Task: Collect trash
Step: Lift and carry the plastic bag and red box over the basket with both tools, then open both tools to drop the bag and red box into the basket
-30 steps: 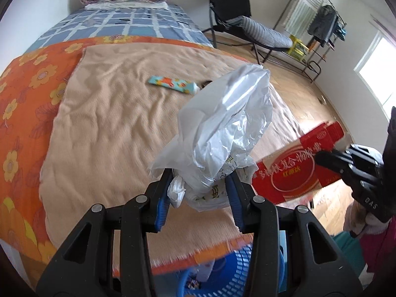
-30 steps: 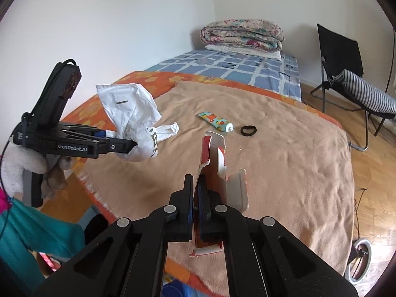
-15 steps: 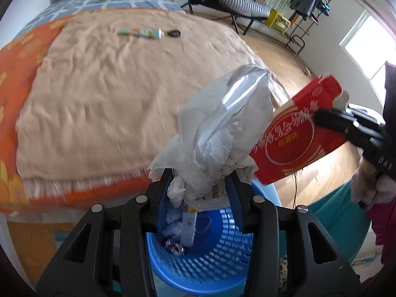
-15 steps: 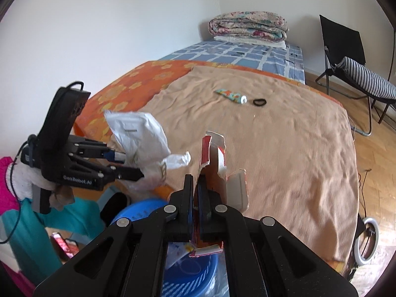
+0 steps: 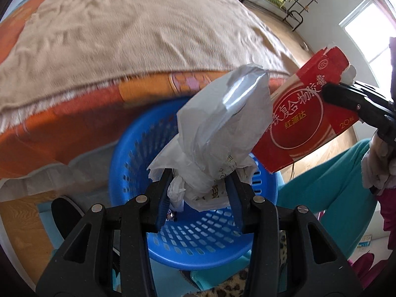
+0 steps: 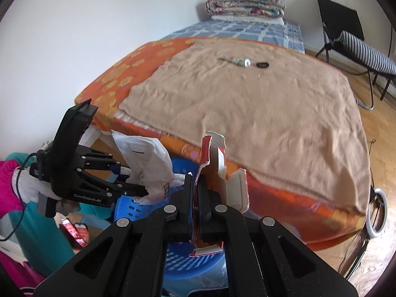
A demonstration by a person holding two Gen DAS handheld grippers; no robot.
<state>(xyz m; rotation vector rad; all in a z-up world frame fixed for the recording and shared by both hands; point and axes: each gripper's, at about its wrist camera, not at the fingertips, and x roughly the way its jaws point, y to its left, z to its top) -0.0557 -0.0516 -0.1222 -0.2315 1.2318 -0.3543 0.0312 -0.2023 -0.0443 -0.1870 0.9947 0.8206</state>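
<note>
Trash in both grippers, above a blue basket [image 5: 128, 146] at the foot of the bed.

Left gripper [image 5: 198, 193]: pinching a crumpled white plastic bag [image 5: 222, 128] by its lower bunched end, blue-padded fingers [image 5: 162, 198] pressed against either side of it. Bag standing up and forward from the fingertips, silvery sheen on its upper part, printed lettering near the grip. Directly beneath and ahead of the fingertips, the slotted blue basket, open mouth up, some small scraps at its bottom just left of the fingers. Beyond the basket, orange flowered bedcover [image 5: 74, 113] and, farther ahead, a tan blanket [image 5: 123, 32] across the bed top. Far ahead on that blanket, a small patterned tube [image 6: 235, 60] and a black ring [image 6: 262, 64] just right of it.

To the right of the left gripper, a red carton [image 5: 304, 121] with white and yellow Chinese characters, tilted, its lower corner over the basket's right rim, nearly touching the bag.

Right gripper [image 6: 195, 193]: pressed together on a flap of the red carton, torn top edges rising just ahead of the fingertips, a pale inner flap sticking out to the right. Below the fingers, the blue basket again. Off to its left, the left gripper with the white bag, held by a white-gloved hand [image 6: 32, 185]. Ahead, the tan blanket; far ahead, a folded quilt [image 6: 245, 2] at the head of the bed; far right, a black folding chair [image 6: 346, 27] with a striped cushion.
</note>
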